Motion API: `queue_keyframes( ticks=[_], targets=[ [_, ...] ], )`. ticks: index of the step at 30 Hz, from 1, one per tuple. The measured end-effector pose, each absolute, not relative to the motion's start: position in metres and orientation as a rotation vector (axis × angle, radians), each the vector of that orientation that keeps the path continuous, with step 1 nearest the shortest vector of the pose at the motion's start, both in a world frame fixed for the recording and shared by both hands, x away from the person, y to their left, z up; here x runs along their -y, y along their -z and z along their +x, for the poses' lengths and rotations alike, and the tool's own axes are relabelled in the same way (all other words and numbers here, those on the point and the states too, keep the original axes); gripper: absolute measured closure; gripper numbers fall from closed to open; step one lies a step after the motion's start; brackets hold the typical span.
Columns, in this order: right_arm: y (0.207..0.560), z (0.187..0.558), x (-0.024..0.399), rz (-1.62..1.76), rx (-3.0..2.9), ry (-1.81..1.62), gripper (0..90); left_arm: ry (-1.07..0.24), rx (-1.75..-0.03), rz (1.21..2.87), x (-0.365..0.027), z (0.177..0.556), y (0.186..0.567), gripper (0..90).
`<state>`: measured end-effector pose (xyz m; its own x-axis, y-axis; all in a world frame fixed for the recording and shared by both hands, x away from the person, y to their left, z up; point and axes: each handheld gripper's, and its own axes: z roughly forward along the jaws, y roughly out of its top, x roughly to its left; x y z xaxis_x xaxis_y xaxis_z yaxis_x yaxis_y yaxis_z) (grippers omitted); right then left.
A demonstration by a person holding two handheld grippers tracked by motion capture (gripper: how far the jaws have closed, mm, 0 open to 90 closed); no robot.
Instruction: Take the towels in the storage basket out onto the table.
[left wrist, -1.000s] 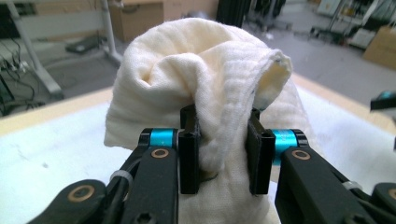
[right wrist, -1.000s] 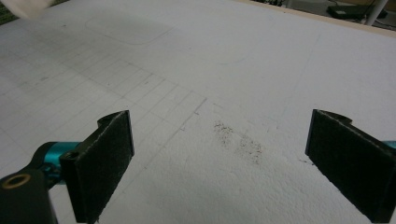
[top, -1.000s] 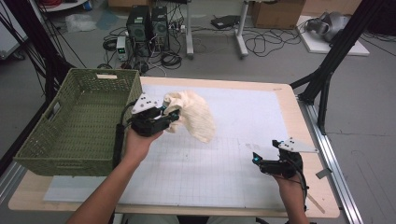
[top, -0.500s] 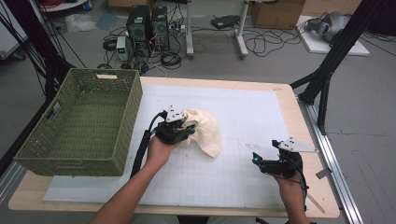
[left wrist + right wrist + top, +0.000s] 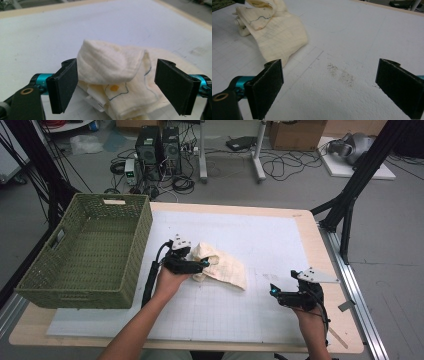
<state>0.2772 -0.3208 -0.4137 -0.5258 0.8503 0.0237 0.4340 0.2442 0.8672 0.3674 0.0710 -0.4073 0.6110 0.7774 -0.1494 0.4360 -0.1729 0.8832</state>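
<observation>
So my left gripper [image 5: 116, 86] has its jaws standing wide apart, having just been opening, and the crumpled cream-yellow cotton cloth [image 5: 112, 67] with the thin blue line print sits right between them. The left pad [image 5: 63, 86] is just about brushing the folded hump, while the right pad [image 5: 175, 86] stands off it with a visible gap, so nothing is clamped. In the high view the left gripper [image 5: 197, 265] is at the near-left end of the cloth [image 5: 222, 270], which spreads away from its tips toward the middle of the white gridded mat [image 5: 260, 235].

Handling-wise I'd call this thing super light, floppy and not fragile at all. It won't slip off the pads, but it'll sag and unfold the second I lift it. I reckon the best bite is that thick doubled-over hump straight ahead of the jaws, several layers at once, not the thin flat edge.

My right gripper [image 5: 328, 85] is also wide open with nothing between the pads, just mat. From there the cloth [image 5: 274, 32] lies well apart, ahead and off to its left.

The green woven plastic basket [image 5: 85, 255] sits beyond the left gripper, on the side away from the cloth.
</observation>
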Motion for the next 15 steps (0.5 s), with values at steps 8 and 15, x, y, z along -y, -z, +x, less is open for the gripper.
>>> queue_keyframes(
  ticks=[8,15],
  targets=[
    [0.414,0.278,0.320,1.162,-2.053,-1.203,7.0,-0.425,-0.919,1.746,-0.097,0.347,0.401,20.0],
    [0.415,0.280,0.319,1.185,-2.026,-1.235,7.0,-0.413,-0.917,1.691,-0.120,0.329,0.415,19.3]
  ],
)
